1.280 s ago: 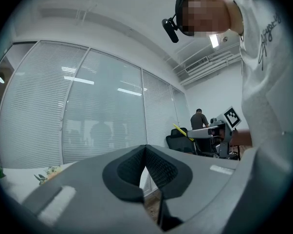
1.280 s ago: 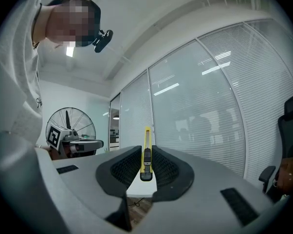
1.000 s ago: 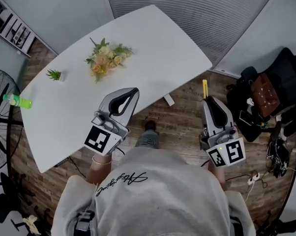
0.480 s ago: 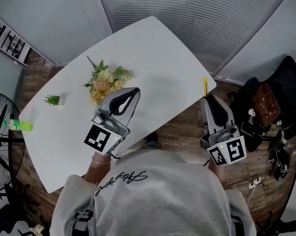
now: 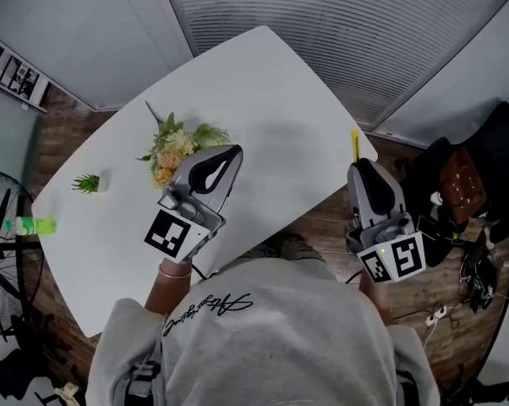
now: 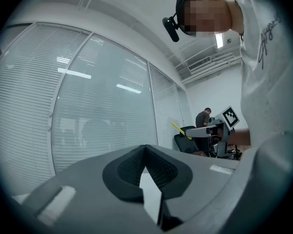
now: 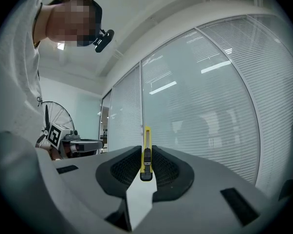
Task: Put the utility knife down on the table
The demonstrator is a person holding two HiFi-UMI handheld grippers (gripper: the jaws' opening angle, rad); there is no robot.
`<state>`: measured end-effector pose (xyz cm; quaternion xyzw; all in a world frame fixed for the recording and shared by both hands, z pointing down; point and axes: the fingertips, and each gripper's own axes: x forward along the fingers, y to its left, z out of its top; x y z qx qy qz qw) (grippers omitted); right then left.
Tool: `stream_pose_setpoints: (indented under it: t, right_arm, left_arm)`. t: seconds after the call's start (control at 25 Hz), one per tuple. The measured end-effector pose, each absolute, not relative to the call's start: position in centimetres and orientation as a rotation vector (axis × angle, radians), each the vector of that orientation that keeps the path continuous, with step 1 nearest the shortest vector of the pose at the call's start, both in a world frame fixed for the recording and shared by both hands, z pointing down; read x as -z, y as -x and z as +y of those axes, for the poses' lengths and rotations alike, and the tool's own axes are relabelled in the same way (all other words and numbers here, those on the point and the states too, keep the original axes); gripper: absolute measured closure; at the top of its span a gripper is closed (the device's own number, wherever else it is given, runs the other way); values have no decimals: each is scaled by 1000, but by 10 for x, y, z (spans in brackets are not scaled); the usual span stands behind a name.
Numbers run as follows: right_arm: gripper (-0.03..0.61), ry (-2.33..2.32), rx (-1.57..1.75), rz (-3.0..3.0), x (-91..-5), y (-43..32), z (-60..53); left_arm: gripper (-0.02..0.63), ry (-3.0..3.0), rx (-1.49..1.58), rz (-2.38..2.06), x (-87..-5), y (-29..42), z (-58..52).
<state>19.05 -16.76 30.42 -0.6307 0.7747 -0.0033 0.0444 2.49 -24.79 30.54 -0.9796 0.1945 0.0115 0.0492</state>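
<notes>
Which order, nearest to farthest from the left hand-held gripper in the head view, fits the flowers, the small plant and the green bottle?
1. Flowers, just left of the left hand-held gripper.
2. Small plant, farther left on the table.
3. Green bottle, at the table's left corner.

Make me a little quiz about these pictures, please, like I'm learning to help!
1. True or false: the utility knife already lies on the table.
2. Which one holds the utility knife? A the left hand-held gripper, B the right hand-held gripper.
3. What colourful thing lies on the table near the left hand-held gripper?

Key: 1 false; 2 B; 3 the flowers.
</notes>
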Motion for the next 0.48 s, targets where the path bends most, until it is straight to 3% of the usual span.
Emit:
stream_pose_setpoints:
  t: [0.48]
  right_arm:
    - [511,1754,-24,2514,-291,-219,-203]
  left_arm:
    - [620,2920,-49,846,-298,-38,-258]
